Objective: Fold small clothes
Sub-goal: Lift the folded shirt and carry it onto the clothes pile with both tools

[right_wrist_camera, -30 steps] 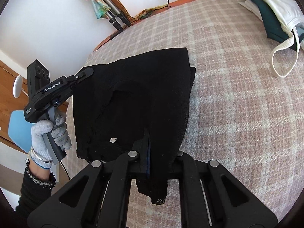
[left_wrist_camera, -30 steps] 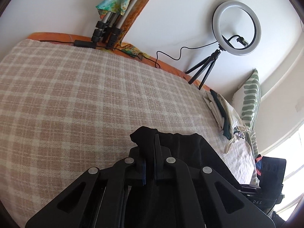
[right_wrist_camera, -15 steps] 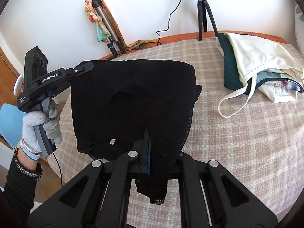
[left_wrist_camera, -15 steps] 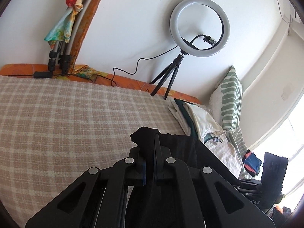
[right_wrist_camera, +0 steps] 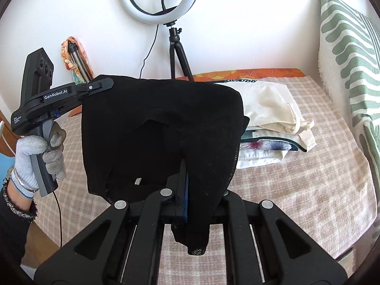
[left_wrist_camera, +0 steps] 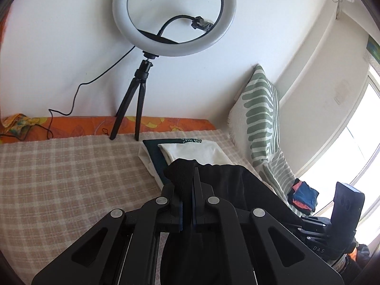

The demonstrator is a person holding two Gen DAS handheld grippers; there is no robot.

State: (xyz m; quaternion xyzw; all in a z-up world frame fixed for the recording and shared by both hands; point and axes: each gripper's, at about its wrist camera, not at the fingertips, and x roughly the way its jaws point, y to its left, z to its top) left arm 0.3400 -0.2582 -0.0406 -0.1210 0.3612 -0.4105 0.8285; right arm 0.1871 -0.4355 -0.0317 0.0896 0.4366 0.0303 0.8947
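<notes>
Now both tongs, left tongs (right_wrist_camera: 110, 86) and right tongs (right_wrist_camera: 186, 185), clamped on black garment (right_wrist_camera: 163, 128), held above bed (right_wrist_camera: 296, 190) near folded pile (right_wrist_camera: 273, 109). Keep edge taut, hands level, lower squarely onto pile.

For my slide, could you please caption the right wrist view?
Both grippers hold a folded black garment above the checked bedcover.
</notes>
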